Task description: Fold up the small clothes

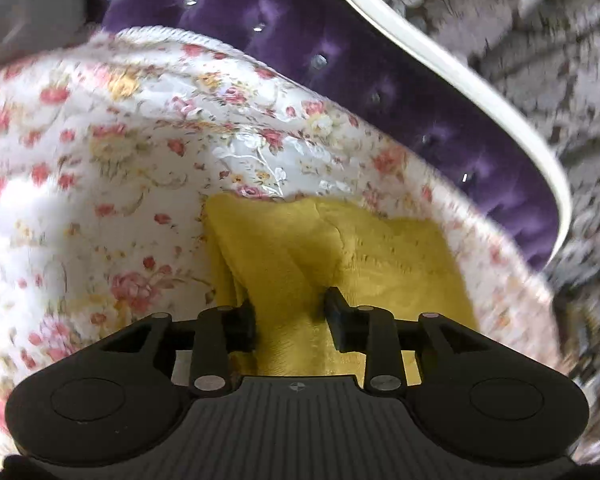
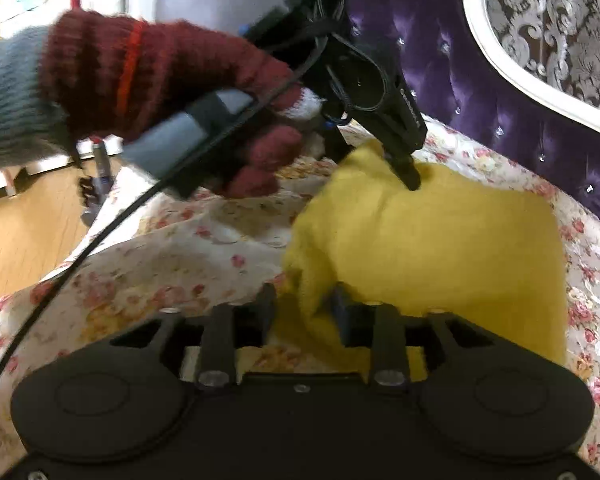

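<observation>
A small yellow garment (image 2: 440, 248) lies bunched on a floral bedspread (image 2: 160, 272). In the left wrist view my left gripper (image 1: 290, 306) stands over the yellow garment (image 1: 300, 248), jaws apart, with a raised fold of the cloth running between them. The right wrist view shows that left gripper (image 2: 410, 176), held by a hand in a red knitted glove (image 2: 160, 76), with its tips down on the garment's far edge. My right gripper (image 2: 303, 300) is at the near left edge, jaws apart, with a yellow fold lying loose between the fingers.
The floral bedspread (image 1: 100, 152) covers the bed around the garment. A purple tufted headboard (image 2: 480, 80) with a white frame (image 2: 512, 68) stands behind, patterned wallpaper beyond it. A wooden floor (image 2: 24, 240) lies to the left of the bed.
</observation>
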A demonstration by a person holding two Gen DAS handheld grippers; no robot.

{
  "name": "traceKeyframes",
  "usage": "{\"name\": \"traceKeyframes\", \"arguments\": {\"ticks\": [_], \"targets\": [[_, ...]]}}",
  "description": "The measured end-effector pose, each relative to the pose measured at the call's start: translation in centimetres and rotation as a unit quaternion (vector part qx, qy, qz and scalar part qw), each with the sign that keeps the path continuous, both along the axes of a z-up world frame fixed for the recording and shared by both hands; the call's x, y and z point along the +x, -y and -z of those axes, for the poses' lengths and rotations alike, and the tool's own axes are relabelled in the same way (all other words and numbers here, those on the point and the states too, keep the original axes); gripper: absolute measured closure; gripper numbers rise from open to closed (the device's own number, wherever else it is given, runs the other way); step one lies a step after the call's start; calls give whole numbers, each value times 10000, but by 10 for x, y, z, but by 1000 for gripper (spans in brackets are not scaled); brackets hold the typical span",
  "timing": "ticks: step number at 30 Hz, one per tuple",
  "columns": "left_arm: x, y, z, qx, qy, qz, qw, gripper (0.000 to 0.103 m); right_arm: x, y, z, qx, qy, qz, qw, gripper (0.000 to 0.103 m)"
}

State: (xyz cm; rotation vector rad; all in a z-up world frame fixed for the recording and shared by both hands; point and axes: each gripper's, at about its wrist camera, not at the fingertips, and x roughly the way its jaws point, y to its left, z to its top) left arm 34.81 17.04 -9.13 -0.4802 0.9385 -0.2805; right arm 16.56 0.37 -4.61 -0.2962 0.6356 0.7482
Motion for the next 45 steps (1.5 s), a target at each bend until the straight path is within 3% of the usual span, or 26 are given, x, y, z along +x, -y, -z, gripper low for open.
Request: {"name": "traceKeyframes", "arguments": {"ticks": [4, 5, 6, 8, 12, 17, 23, 27, 31, 34, 38, 45], "targets": [[-3, -2, -8, 27, 20, -36, 10000, 62, -11, 10, -6, 1, -140, -144, 9998, 45], [-5, -1, -12, 101, 70, -52, 9999, 53, -13, 14, -9, 44, -140, -132, 9998, 45], [-9, -1, -18, 244, 135, -106, 9996, 38, -14, 19, -12, 132, -163, -95, 9997, 45], [-17, 1, -30, 527, 325, -175, 9979, 30, -15, 32, -21, 397, -239, 66, 9989, 45], [-40, 3, -53, 583, 648, -210, 9960, 30, -9, 59, -36, 899, -239, 625, 9937, 44], [-83, 33, -64, 671, 755, 286, 9945, 29, 16, 89, -31, 997, -416, 1582, 9815, 44], [-120, 72, -32, 1538, 386, 790, 9842, 29, 29, 115, -8, 646, -807, 2157, 9710, 45], [-140, 80, -31, 1898, 608, 846, 9763, 28, 24, 122, -12, 537, -807, 2170, 9713, 44], [-146, 70, -34, 1170, 444, 675, 9898, 28, 25, 140, -17, 1038, -999, 2184, 9652, 42], [-145, 62, -32, 533, 284, 342, 9976, 28, 36, 155, -22, 1499, -1103, 2200, 9576, 29], [-149, 64, -30, 237, 243, 108, 9994, 26, 64, 168, -24, 2034, -1317, 2145, 9462, 29], [-144, 58, -24, -234, 194, -127, 9995, 24, 126, 172, -10, 2418, -1601, 1862, 9387, 27]]}}
